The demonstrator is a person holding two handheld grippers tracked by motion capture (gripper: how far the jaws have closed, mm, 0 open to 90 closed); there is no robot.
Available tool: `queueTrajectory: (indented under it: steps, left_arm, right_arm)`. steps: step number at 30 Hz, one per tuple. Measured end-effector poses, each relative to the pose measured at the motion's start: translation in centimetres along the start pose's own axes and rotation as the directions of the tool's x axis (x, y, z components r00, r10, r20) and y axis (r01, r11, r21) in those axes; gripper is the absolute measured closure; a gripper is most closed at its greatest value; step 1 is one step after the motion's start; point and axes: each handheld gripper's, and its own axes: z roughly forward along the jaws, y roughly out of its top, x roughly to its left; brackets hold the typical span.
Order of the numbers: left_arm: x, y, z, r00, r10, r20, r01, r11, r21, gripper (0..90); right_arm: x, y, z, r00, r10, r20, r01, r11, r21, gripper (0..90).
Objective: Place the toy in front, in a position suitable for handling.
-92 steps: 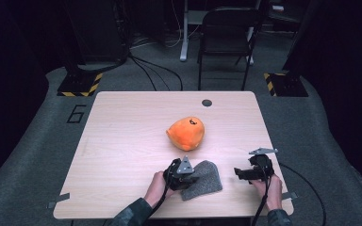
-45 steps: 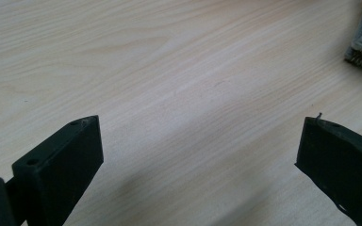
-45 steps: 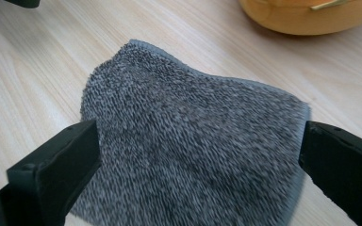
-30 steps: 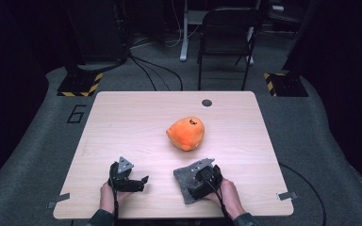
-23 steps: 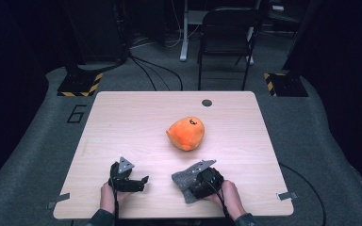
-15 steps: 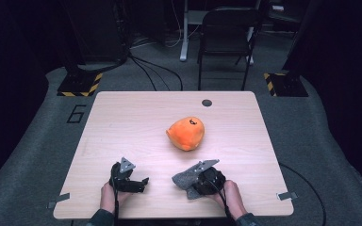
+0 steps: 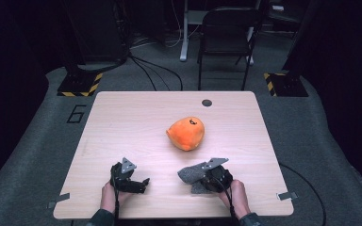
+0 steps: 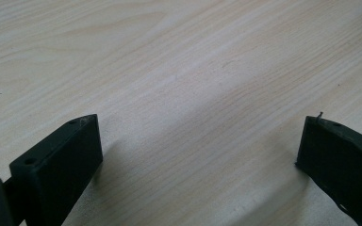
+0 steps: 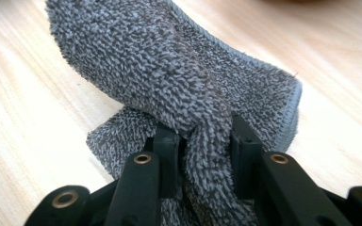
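A grey terry cloth (image 7: 190,173) lies near the front edge of the wooden table (image 7: 122,122), right of the middle. My right gripper (image 7: 201,178) has just been closing and is shut on a bunched fold of it. In the right gripper view the cloth (image 9: 169,80) rises from between the pinching jaws of my right gripper (image 9: 206,136). An orange plush (image 7: 187,133) sits at the table's middle, apart from both grippers. My left gripper (image 7: 143,181) rests at the front left. Its jaws have just been opening and my left gripper (image 8: 200,127) stands wide over bare wood.
A small dark round disc (image 7: 207,102) sits near the table's far edge. A black chair (image 7: 226,28) stands beyond the table on the grey floor. Metal clips (image 7: 285,195) stick out at the front corners.
Both hands shifted left from three seconds ago. Within the last second the right jaws closed on the cloth and pulled a fold of it up off the table. The left hand kept still.
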Motion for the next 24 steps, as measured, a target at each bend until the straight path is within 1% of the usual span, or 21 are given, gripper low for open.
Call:
queueTrajectory:
  steps: [1, 3, 4, 6, 7, 9, 10, 11, 13, 14, 15, 16, 17, 18, 19, 20, 22, 23, 24]
  left_arm:
    - [0.0, 0.0, 0.0, 1.0, 0.001, 0.0, -0.001, 1.0, 0.001, 0.5]
    - [0.0, 0.0, 0.0, 1.0, -0.001, -0.001, 0.001, 1.0, 0.0, 0.4]
    - [0.0, 0.0, 0.0, 1.0, -0.002, 0.001, 0.002, 1.0, -0.001, 0.3]
    - [0.0, 0.0, 0.0, 1.0, -0.001, 0.002, 0.001, 1.0, -0.002, 0.0]
    - [0.0, 0.0, 0.0, 1.0, 0.001, 0.003, -0.001, 1.0, -0.002, 0.0]
    - [0.0, 0.0, 0.0, 1.0, 0.002, 0.004, -0.002, 1.0, 0.0, 0.0]
    - [0.0, 0.0, 0.0, 1.0, 0.002, 0.004, -0.002, 1.0, 0.0, 0.0]
    - [0.0, 0.0, 0.0, 1.0, 0.001, 0.003, -0.001, 1.0, -0.001, 0.0]
    - [0.0, 0.0, 0.0, 1.0, 0.0, 0.004, 0.0, 1.0, -0.001, 0.0]
    - [0.0, 0.0, 0.0, 1.0, 0.0, 0.004, 0.0, 1.0, -0.001, 0.0]
    - [0.0, 0.0, 0.0, 1.0, 0.001, 0.004, -0.001, 1.0, -0.001, 0.0]
    - [0.0, 0.0, 0.0, 1.0, 0.002, 0.004, -0.002, 1.0, 0.0, 0.0]
    - [0.0, 0.0, 0.0, 1.0, 0.004, 0.004, -0.004, 1.0, 0.002, 0.0]
    - [0.0, 0.0, 0.0, 1.0, -0.001, 0.003, 0.001, 1.0, -0.001, 0.0]
    - [0.0, 0.0, 0.0, 1.0, 0.001, 0.004, -0.001, 1.0, -0.001, 0.0]
    - [0.0, 0.0, 0.0, 1.0, 0.004, 0.004, -0.004, 1.0, 0.002, 0.0]
    - [0.0, 0.0, 0.0, 1.0, 0.003, 0.004, -0.003, 1.0, 0.001, 0.0]
    - [0.0, 0.0, 0.0, 1.0, 0.003, 0.004, -0.003, 1.0, 0.001, 0.0]
    - [0.0, 0.0, 0.0, 1.0, 0.002, 0.004, -0.002, 1.0, 0.0, 0.0]
  right_arm:
    - [-0.2, 0.0, -0.3, 0.9999, 0.006, 0.013, -0.006, 1.0, -0.007, 69.4]
    - [-0.5, -0.1, -0.5, 0.9999, 0.009, 0.012, -0.009, 1.0, -0.011, 69.4]
    - [-0.7, -0.1, -0.8, 0.9994, 0.027, 0.024, -0.026, 0.999, -0.019, 69.4]
    - [-1.3, -0.2, -1.4, 0.9988, 0.038, 0.031, -0.037, 0.999, -0.028, 69.2]
    - [-2.0, -0.4, -2.0, 0.9973, 0.059, 0.043, -0.057, 0.998, -0.041, 69.1]
    - [-2.7, -0.6, -2.6, 0.9951, 0.081, 0.057, -0.078, 0.996, -0.053, 69.0]
    - [-2.7, -0.6, -2.6, 0.9951, 0.081, 0.057, -0.078, 0.996, -0.053, 69.0]
    - [-3.4, -0.8, -3.2, 0.9915, 0.107, 0.075, -0.101, 0.992, -0.07, 69.0]
    - [-4.0, -1.0, -3.7, 0.9878, 0.127, 0.091, -0.119, 0.99, -0.081, 68.9]
    - [-4.0, -1.0, -3.7, 0.9878, 0.127, 0.091, -0.119, 0.99, -0.081, 68.9]
    - [-4.2, -1.1, -4.1, 0.9844, 0.15, 0.091, -0.143, 0.986, -0.082, 68.8]
    - [-4.7, -1.2, -4.3, 0.9837, 0.148, 0.102, -0.139, 0.986, -0.088, 68.7]
    - [-5.0, -1.3, -4.6, 0.9811, 0.158, 0.113, -0.148, 0.985, -0.086, 68.6]
    - [-5.2, -1.3, -4.9, 0.9768, 0.179, 0.118, -0.169, 0.982, -0.09, 68.5]
    - [-6.0, -1.5, -5.4, 0.9722, 0.192, 0.134, -0.177, 0.978, -0.113, 68.5]
    - [-6.0, -1.5, -5.4, 0.9722, 0.192, 0.134, -0.177, 0.978, -0.113, 68.5]
    - [-6.8, -1.7, -5.9, 0.9645, 0.218, 0.149, -0.201, 0.972, -0.123, 68.2]
    - [-7.4, -1.8, -6.2, 0.9593, 0.225, 0.17, -0.205, 0.97, -0.128, 68.2]
    - [-7.4, -1.8, -6.2, 0.9593, 0.225, 0.17, -0.205, 0.97, -0.128, 68.0]
